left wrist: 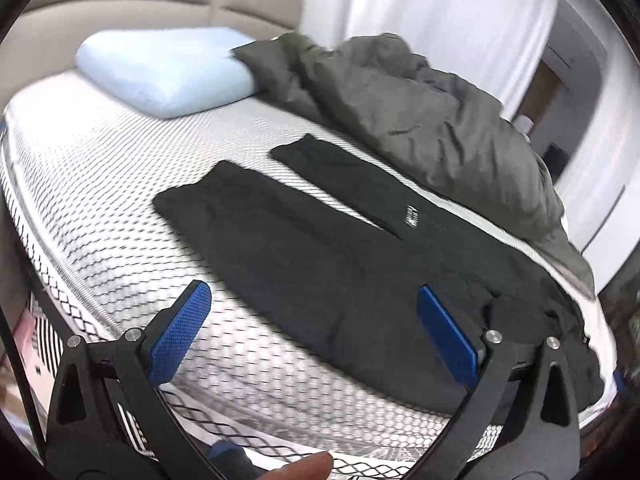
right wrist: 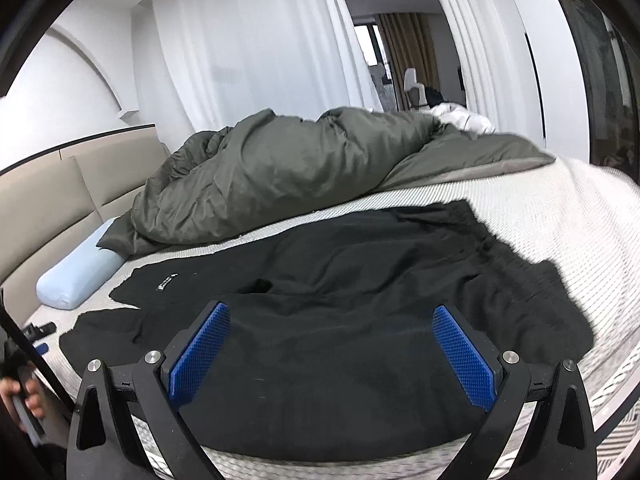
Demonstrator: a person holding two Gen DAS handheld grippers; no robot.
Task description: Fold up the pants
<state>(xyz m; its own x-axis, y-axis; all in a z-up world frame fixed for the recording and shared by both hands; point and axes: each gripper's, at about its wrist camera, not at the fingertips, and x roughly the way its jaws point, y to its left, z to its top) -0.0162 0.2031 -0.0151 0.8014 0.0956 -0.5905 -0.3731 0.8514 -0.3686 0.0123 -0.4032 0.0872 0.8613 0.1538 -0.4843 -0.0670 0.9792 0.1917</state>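
Left gripper (left wrist: 316,328) hangs spread and empty over the near leg of the black pants (left wrist: 304,256), which lie flat on the mattress (left wrist: 100,184), legs apart and pointing toward the pillow (left wrist: 168,72). Right gripper (right wrist: 332,354), also spread and empty, hovers above the waist end. Likely staging for a first lengthwise fold; the grey duvet (right wrist: 280,168) is bunched along the far side, probably pushed there for room.

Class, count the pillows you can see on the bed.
1. The light blue pillow lies at the head of the mattress, against the headboard, beside the grey duvet. Others may be hidden under that duvet.
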